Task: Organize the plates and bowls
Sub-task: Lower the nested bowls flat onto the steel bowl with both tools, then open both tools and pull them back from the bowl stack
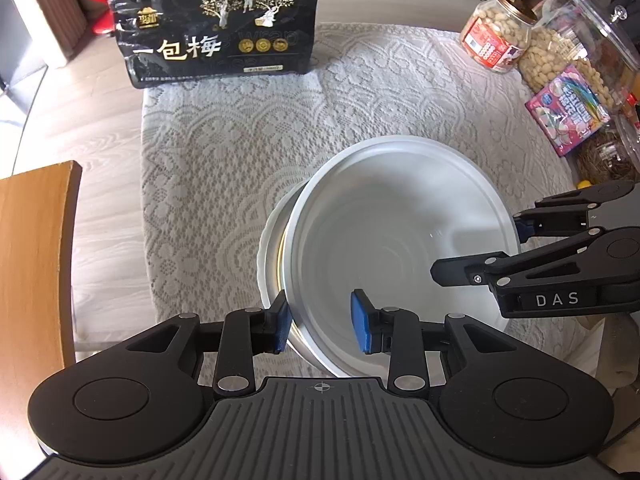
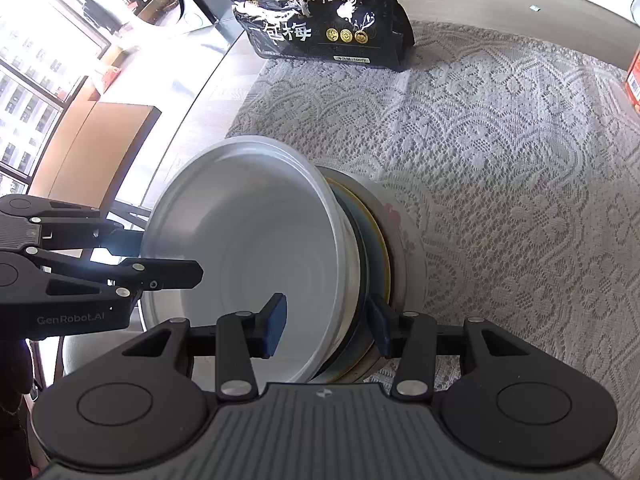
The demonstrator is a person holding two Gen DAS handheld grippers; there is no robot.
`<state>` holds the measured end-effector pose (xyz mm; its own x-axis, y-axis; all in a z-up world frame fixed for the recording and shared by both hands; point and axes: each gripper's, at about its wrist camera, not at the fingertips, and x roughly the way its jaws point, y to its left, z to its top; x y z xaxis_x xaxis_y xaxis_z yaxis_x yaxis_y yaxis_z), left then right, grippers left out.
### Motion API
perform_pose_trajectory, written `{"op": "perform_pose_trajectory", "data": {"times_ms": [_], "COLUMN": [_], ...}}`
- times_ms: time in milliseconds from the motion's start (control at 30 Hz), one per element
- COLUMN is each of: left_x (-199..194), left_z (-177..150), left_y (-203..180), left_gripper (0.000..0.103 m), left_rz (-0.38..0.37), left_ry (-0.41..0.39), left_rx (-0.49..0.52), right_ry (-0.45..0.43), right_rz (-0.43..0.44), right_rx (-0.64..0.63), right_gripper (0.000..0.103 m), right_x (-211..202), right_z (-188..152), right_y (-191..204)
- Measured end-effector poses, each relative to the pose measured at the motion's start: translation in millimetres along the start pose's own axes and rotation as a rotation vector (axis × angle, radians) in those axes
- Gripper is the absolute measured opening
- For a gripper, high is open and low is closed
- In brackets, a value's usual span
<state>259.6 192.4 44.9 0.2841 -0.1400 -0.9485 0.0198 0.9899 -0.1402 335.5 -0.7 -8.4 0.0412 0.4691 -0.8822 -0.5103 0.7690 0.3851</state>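
The left gripper [image 1: 322, 326] fills the near edge of its own view, its blue pads straddling the rim of the white bowl [image 1: 392, 240] at about 6 o'clock: the left pad sits outside the wall, the right pad [image 1: 362, 326] inside. Whether the pads press on the rim I cannot tell. The bowl lies tilted on a stack of plates [image 1: 276, 256] showing at its 9 o'clock side, all on the lace tablecloth [image 1: 240, 140]. A black snack bag [image 1: 216, 24] stands at 11 o'clock, and a peanut jar [image 1: 496, 36] at 1 o'clock.

In the right wrist view, the right gripper [image 2: 328, 328] is clamped over the bowl rim and plate edges together, one pad inside the bowl, the other outside the stack, at 6 o'clock.
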Motion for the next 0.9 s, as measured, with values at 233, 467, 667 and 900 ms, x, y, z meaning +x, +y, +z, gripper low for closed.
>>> {"op": "perform_pose_trajectory", "data": {"times_ms": [233,467,667,900], "left_x": [-5,4,-16,-64], "left_z": [-5,-5,-16,-88], "left_y": [1,15,15,-1], "left_gripper": [0.035,0.036,0.035,0.035], "left_rz": [0.012,-0.005,-0.053,-0.009], "left_ry": [-0.047,-0.069,-0.179,-0.548], "left_rx": [0.0,-0.063,-0.091,-0.128], "right_ry": [-0.182,-0.186,-0.284,-0.56], "right_rz": [-0.117,-0.073,-0.066,-0.081], "right_rx": [-0.053,0.064,0.064,0.035], "right_gripper": [0.045,0.046,0.046,0.05], "right_x": [-23,-10,-24,-62], "right_z": [-10,-18,-31,-87], "right_y": [-2,-29,-20,0]}}
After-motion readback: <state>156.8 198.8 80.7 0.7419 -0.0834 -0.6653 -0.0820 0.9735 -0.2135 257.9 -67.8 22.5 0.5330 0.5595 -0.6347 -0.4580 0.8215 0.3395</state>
